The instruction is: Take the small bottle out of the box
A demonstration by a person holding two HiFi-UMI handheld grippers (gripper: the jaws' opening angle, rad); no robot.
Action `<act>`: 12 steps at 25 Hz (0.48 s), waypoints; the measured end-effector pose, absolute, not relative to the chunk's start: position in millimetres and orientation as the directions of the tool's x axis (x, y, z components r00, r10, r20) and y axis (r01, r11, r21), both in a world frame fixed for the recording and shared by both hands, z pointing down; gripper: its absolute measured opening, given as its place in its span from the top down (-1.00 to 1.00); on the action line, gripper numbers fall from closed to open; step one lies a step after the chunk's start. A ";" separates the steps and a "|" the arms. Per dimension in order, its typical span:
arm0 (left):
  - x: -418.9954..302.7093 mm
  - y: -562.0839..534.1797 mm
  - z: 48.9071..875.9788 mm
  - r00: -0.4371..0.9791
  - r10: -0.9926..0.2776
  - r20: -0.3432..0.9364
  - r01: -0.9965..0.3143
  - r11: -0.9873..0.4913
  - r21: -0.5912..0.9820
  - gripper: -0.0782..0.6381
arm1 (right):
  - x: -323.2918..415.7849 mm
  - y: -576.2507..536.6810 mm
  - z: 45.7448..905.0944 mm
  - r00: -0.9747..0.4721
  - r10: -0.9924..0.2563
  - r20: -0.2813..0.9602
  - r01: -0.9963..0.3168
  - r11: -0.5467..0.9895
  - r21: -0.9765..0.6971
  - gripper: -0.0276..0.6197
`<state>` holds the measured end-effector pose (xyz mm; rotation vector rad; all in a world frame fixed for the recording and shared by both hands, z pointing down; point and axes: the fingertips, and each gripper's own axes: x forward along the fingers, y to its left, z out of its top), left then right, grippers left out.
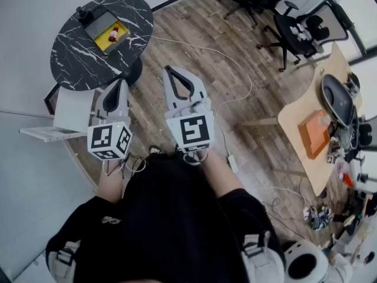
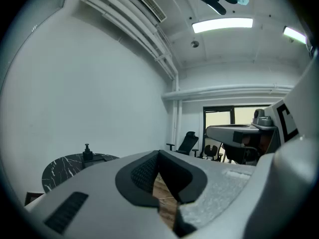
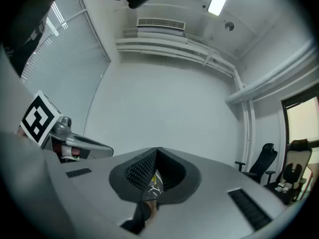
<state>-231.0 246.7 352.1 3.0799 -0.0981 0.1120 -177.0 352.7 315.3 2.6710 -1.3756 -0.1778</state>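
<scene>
Nearest me, my left tongs (image 1: 121,82) and right tongs (image 1: 169,71) are both clenched on nothing, above the wooden floor (image 1: 224,69). Beyond stands a round black marble table (image 1: 76,58) bearing a yellow box (image 1: 119,41), with the small bottle (image 1: 113,33) lying inside. Office chairs (image 1: 294,28) stand farthest off.

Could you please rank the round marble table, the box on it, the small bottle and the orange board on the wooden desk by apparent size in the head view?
1. round marble table
2. box and orange board: they look about alike, so I leave them unranked
3. small bottle, clearly smallest
</scene>
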 end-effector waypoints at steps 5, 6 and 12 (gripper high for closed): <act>-233.4 221.4 348.6 0.995 -0.024 0.098 -0.027 -0.999 0.024 0.79 | -184.9 323.2 312.7 0.575 -0.816 -0.059 -0.807 -0.577 0.127 0.93; -236.0 213.7 350.3 0.994 -0.018 0.105 -0.021 -0.999 0.025 0.79 | -187.4 316.3 313.2 0.577 -0.815 -0.064 -0.807 -0.580 0.114 0.93; -249.2 164.3 363.3 0.993 -0.005 0.118 -0.008 -1.000 0.022 0.79 | -189.9 284.2 329.3 0.630 -0.775 -0.053 -0.773 -0.632 0.054 0.93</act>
